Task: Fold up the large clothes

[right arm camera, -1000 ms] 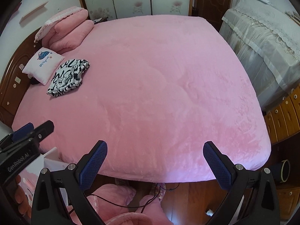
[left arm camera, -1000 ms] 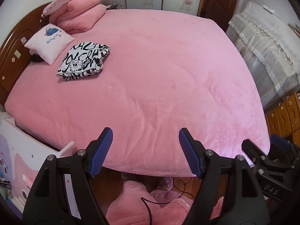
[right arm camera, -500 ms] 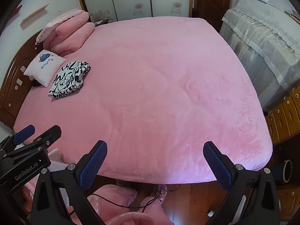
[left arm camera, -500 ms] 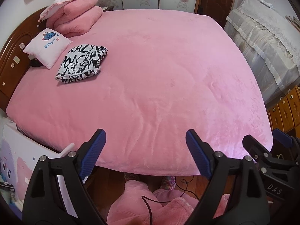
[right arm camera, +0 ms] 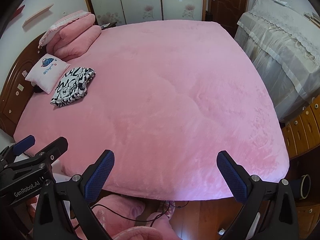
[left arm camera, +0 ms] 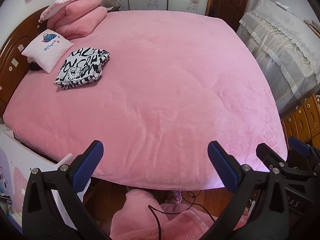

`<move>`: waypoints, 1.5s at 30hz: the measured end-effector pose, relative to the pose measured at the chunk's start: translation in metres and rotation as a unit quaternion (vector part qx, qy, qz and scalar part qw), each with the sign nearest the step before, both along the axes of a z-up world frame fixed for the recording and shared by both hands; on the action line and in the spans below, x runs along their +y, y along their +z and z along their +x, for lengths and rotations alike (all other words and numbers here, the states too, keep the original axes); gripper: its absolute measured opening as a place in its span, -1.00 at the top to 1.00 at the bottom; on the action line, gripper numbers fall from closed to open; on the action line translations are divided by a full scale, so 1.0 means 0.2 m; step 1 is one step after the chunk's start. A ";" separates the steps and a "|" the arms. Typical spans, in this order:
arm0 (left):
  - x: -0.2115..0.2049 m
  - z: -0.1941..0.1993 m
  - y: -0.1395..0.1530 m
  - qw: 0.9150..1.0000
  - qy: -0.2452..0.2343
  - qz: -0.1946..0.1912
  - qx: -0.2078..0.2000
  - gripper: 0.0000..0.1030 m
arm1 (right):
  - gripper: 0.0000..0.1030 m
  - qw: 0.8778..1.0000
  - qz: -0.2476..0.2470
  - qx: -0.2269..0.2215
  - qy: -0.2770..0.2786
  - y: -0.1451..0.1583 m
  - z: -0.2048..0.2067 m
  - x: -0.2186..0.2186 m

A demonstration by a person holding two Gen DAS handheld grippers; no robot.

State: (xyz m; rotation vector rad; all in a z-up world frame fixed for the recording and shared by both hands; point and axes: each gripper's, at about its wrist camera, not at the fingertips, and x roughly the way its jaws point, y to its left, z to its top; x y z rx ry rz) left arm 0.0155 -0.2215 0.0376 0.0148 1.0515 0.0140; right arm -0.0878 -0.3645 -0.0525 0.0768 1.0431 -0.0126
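Observation:
A folded black-and-white printed garment (left arm camera: pixel 82 70) (right arm camera: pixel 73 87) lies on the pink bed (left arm camera: pixel 170 90) (right arm camera: pixel 170 100) at the far left, beside a small white cushion (left arm camera: pixel 47 49) (right arm camera: pixel 47 71). Both grippers hover over the bed's near edge, far from the garment. My left gripper (left arm camera: pixel 155 164) has its jaws opening wide, with nothing between them. My right gripper (right arm camera: pixel 165 172) stands open and empty. Each gripper shows at the side of the other's view: the right one (left arm camera: pixel 288 160) and the left one (right arm camera: pixel 38 150).
Pink folded bedding (left arm camera: pixel 80 20) is stacked at the wooden headboard (left arm camera: pixel 12 60). A cloth-covered piece of furniture (left arm camera: pixel 280 50) and wooden drawers (left arm camera: pixel 304 120) stand right of the bed. A white box (left arm camera: pixel 14 170) sits at the lower left. A person's pink-clad legs (left arm camera: pixel 150 216) and a black cable are below.
The left gripper's jaws have spread wider apart. The right gripper's jaws stay as they were. Both views have shifted only slightly.

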 end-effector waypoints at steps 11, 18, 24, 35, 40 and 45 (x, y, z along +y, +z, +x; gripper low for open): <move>-0.01 0.01 0.00 1.000 -0.006 0.005 -0.005 -0.99 | -1.00 1.000 -0.001 -0.006 -0.004 0.01 0.00 -0.01; -0.02 0.01 0.00 1.000 -0.006 0.008 -0.007 -0.99 | -1.00 1.000 0.000 -0.006 -0.004 0.01 0.01 -0.01; -0.06 -0.01 -0.01 1.000 -0.002 0.012 -0.010 -0.99 | -1.00 1.000 0.002 -0.008 -0.002 0.01 0.02 -0.03; -0.09 0.01 0.00 1.000 0.003 0.019 -0.009 -0.99 | -1.00 1.000 0.007 -0.004 0.001 -0.01 0.04 -0.04; -0.09 0.01 0.00 1.000 0.002 0.019 -0.009 -0.99 | -1.00 1.000 0.007 -0.004 0.001 -0.01 0.05 -0.05; -0.09 0.00 0.01 1.000 0.002 0.020 -0.011 -0.99 | -1.00 1.000 0.007 -0.004 0.001 -0.01 0.06 -0.06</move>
